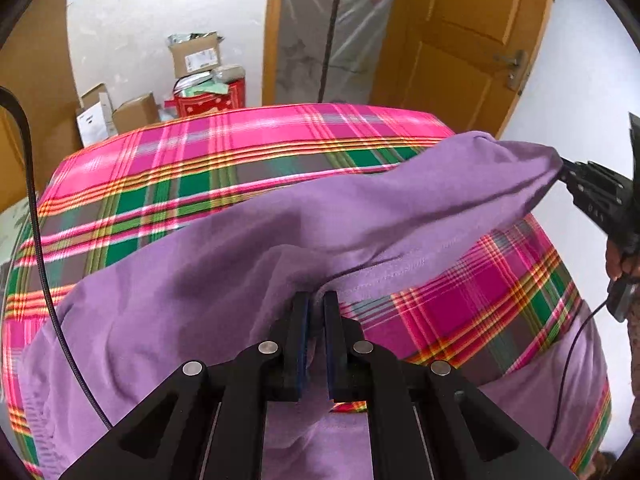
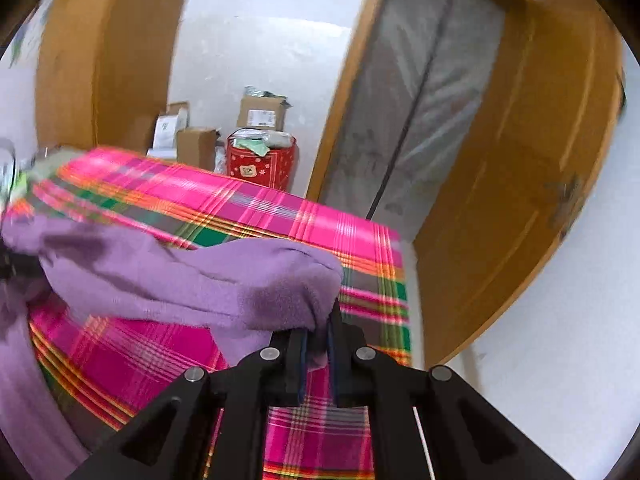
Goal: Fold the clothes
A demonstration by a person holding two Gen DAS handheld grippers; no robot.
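Note:
A purple garment point(image 1: 248, 248) lies across a table under a pink, green and orange plaid cloth point(image 1: 192, 160). My left gripper point(image 1: 316, 300) is shut on a fold of the purple fabric near its hem. In the left wrist view my right gripper point(image 1: 566, 170) comes in from the right edge, shut on a corner of the garment and holding it stretched above the cloth. In the right wrist view the right gripper point(image 2: 318, 328) pinches a bunched end of the purple garment point(image 2: 192, 276), which drapes off to the left over the plaid cloth point(image 2: 280, 208).
Cardboard boxes point(image 1: 196, 56) and a red printed bag point(image 1: 210, 100) stand on the floor behind the table, against a white wall. An orange wooden door point(image 1: 464, 40) stands open at the back right beside a plastic-covered doorway. A black cable point(image 1: 36, 216) hangs at the left.

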